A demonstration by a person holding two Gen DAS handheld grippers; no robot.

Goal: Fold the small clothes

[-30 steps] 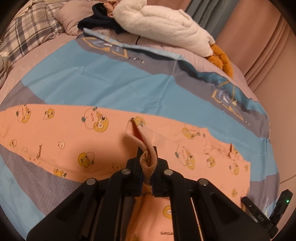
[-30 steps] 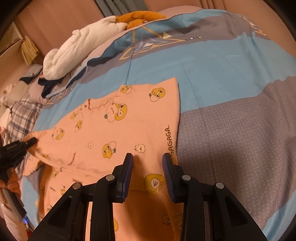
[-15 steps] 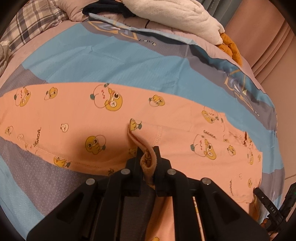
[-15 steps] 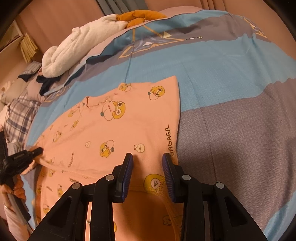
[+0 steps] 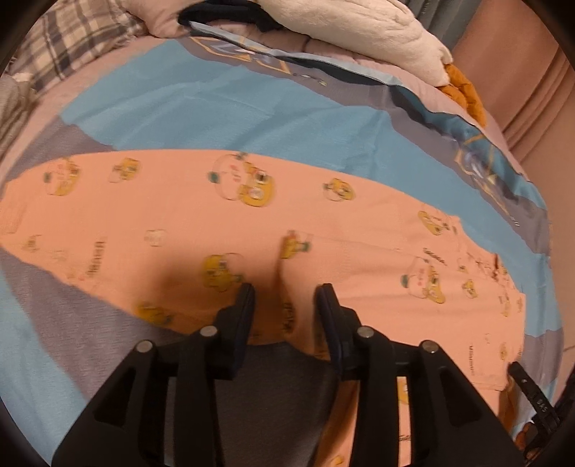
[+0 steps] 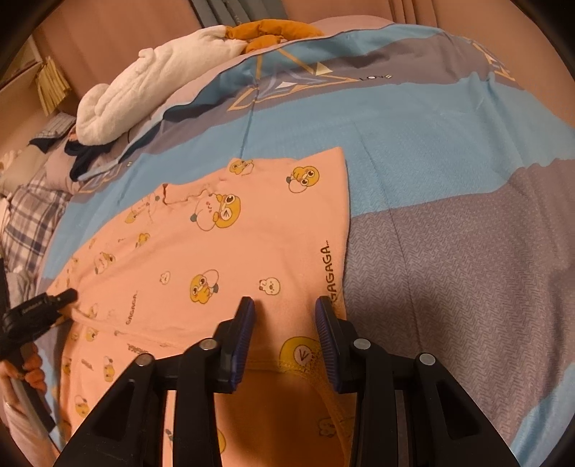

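A small orange garment with yellow cartoon prints [image 5: 222, 215] lies spread flat on the bed; it also shows in the right wrist view [image 6: 251, 251]. My left gripper [image 5: 284, 298] is open and empty, low over the garment's near edge where a fold of cloth lies between the jaws. My right gripper [image 6: 284, 316] is open and empty, low over the garment near its stitched hem [image 6: 280, 366]. The left gripper's tip [image 6: 54, 300] shows at the left edge of the right wrist view, touching the garment's side.
The bedspread [image 6: 449, 251] is blue and grey. A white fluffy blanket [image 6: 143, 93], an orange plush [image 6: 280, 30], dark clothing [image 6: 82, 154] and a plaid pillow [image 6: 25, 219] lie at the bed's far end. A pink wall [image 5: 539, 89] stands beyond.
My left gripper has opened and let go of the garment's edge, which now lies on the garment. The right gripper has stayed open and hardly moved.
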